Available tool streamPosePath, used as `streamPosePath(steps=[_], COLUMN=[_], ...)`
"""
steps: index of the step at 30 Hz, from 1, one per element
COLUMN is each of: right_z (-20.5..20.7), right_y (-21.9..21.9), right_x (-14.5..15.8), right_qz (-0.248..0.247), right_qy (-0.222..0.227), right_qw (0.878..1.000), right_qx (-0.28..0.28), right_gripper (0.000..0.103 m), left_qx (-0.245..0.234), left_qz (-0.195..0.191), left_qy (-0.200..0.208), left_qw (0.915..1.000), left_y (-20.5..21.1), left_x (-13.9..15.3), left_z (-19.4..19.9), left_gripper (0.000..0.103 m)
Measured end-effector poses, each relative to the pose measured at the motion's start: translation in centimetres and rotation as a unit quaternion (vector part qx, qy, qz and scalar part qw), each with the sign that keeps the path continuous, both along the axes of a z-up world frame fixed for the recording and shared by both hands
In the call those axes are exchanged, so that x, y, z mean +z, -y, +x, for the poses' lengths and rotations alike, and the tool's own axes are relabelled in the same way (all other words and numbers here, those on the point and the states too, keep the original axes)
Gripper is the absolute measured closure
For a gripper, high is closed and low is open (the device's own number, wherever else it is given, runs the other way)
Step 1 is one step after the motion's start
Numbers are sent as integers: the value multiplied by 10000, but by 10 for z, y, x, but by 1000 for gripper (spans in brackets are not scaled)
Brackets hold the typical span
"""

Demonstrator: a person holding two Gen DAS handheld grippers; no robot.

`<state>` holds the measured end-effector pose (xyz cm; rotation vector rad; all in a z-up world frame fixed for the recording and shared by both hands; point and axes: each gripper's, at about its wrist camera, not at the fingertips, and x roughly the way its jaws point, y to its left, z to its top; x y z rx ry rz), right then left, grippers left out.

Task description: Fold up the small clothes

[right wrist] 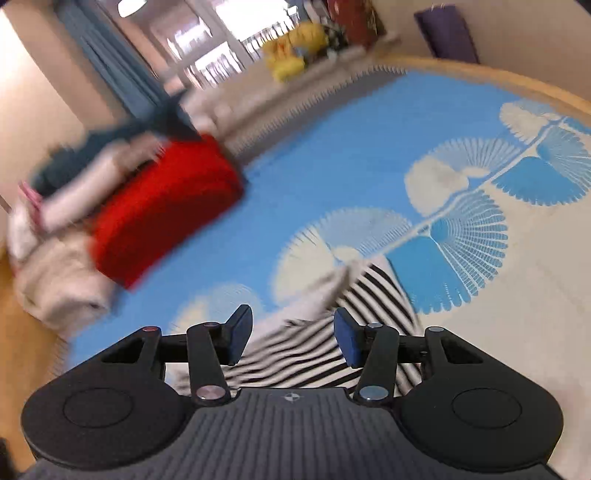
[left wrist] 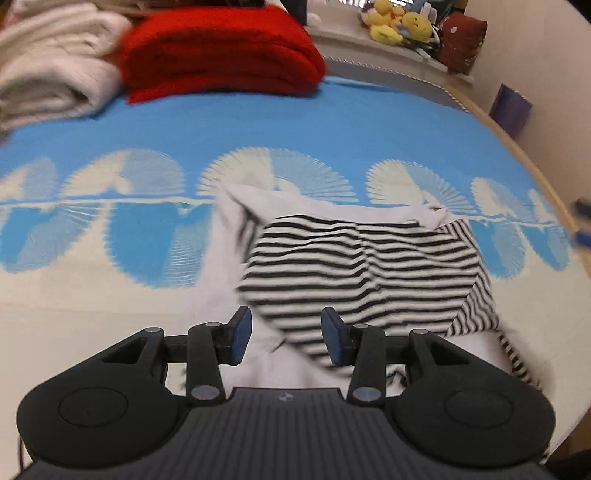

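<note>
Left gripper (left wrist: pixel 286 334) held above the bed (left wrist: pixel 295 122), jaws apart and empty, blue pads clear of the cloth below. Right gripper (right wrist: pixel 290 338) likewise parted, nothing clamped between its pads. Striped garment (left wrist: pixel 354 266), black-and-white bands over a white lining, lying crumpled on the blue-and-cream patterned bed cover, near the front edge and right of the middle, partly folded with a white corner poking up at its far side. Folded red blanket (left wrist: pixel 221 51) stacked at the far edge of the bed, just beside a pile of white towels (left wrist: pixel 51 62) toward the far left corner. Yellow plush toys (left wrist: pixel 400 22) on a ledge past the far right corner. Right wrist view heavily blurred.
</note>
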<state>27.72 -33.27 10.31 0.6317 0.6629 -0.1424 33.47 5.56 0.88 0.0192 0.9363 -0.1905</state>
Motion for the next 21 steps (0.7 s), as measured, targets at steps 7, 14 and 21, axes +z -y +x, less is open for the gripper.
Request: streamPosePath(steps=[7,14,21], right_z=[-133,-210,-225], right_y=[-9,1,14], right_x=[62,17,-36], right_qz=[-881,-1421,-918], right_qy=[1111,334,-817], right_qw=[9890,9887,9922], right_qx=[420,338,211], right_gripper=[52,52,51], left_qx=[-197,-394,160], left_qz=[-609,-807,-610], left_qy=[1147,1473,920], left_qw=[9913,9850,9938], left_y=[-11,4,-15], left_x=[78,74,8], left_z=[-127,-212,-228], left_gripper=[57,55,49])
